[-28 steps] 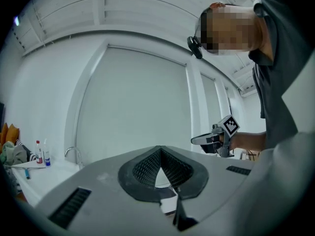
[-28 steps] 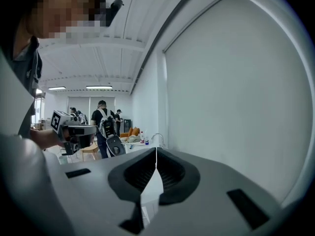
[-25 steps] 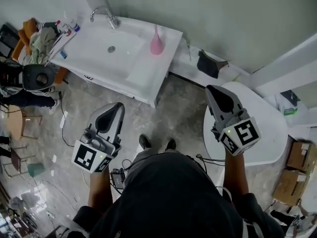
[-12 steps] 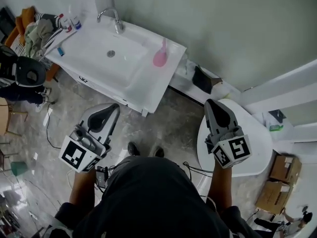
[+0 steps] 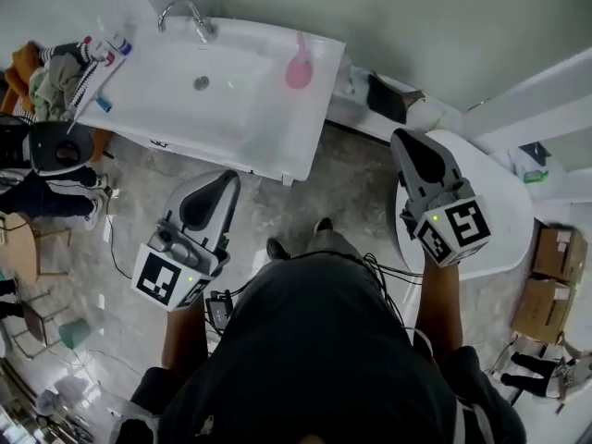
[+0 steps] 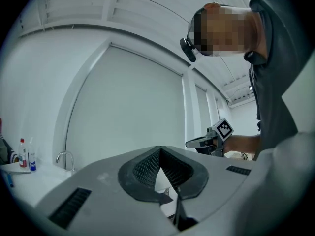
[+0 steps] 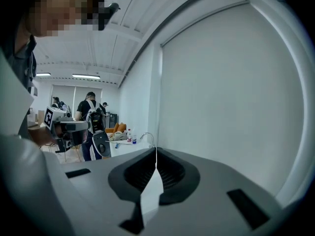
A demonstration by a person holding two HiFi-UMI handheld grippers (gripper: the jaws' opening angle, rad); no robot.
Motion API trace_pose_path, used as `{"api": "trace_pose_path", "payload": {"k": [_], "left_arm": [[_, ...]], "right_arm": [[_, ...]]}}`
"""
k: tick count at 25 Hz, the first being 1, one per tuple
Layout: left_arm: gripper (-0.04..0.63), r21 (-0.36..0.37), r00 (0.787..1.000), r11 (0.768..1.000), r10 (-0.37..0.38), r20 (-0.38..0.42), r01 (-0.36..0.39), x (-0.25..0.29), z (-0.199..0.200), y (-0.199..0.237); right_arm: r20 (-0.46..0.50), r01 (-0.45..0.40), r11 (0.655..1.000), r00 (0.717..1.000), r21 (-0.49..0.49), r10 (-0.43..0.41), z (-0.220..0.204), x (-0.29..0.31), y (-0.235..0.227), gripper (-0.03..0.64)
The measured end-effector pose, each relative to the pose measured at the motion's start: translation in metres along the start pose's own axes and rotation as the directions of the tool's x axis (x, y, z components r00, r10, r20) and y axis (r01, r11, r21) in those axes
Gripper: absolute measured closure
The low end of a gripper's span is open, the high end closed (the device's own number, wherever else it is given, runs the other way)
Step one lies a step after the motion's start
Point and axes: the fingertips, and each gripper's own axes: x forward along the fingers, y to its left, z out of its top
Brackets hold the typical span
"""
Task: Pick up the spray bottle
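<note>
The pink spray bottle [image 5: 298, 64] stands on the right rim of the white sink [image 5: 162, 100], which lies at the top of the head view. My left gripper [image 5: 226, 179] hangs over the floor in front of the sink's near edge, well short of the bottle. Its jaws meet at the tips with nothing in them [image 6: 159, 147]. My right gripper [image 5: 399, 138] is over the edge of a white round table [image 5: 504, 213], to the right of the sink. It is shut and empty too [image 7: 156, 149]. Neither gripper view shows the bottle.
A faucet [image 5: 185, 15] and small bottles [image 5: 109, 44] sit at the sink's far left. A dark bag [image 5: 387, 98] lies by the wall between sink and table. Cardboard boxes [image 5: 548, 276] stand at the right. A person with a backpack [image 7: 91, 116] stands beyond the sink.
The head view has swung as the person shifted, and both grippers have drifted sideways with it. They stay shut and keep about the same distance from the sink.
</note>
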Motion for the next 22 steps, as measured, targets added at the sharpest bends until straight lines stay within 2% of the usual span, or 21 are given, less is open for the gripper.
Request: {"api": "trace_pose_path", "payload": {"k": [12,22], "left_arm": [[0.594,0.018,0.992,0.992,0.124,-0.035,-0.124,0.047,-0.005,0.026],[0.594,0.018,0.982,0.984,0.176,-0.066,-0.175,0.101,-0.015,0.025]], "right_arm": [[-0.012,-0.12,0.993,0.993,-0.008,0.12,0.004,0.061,-0.051,0.607],[-0.006,-0.21,0.978,0.978,0.018,0.21,-0.007,0.087,-0.092,0.607]]}}
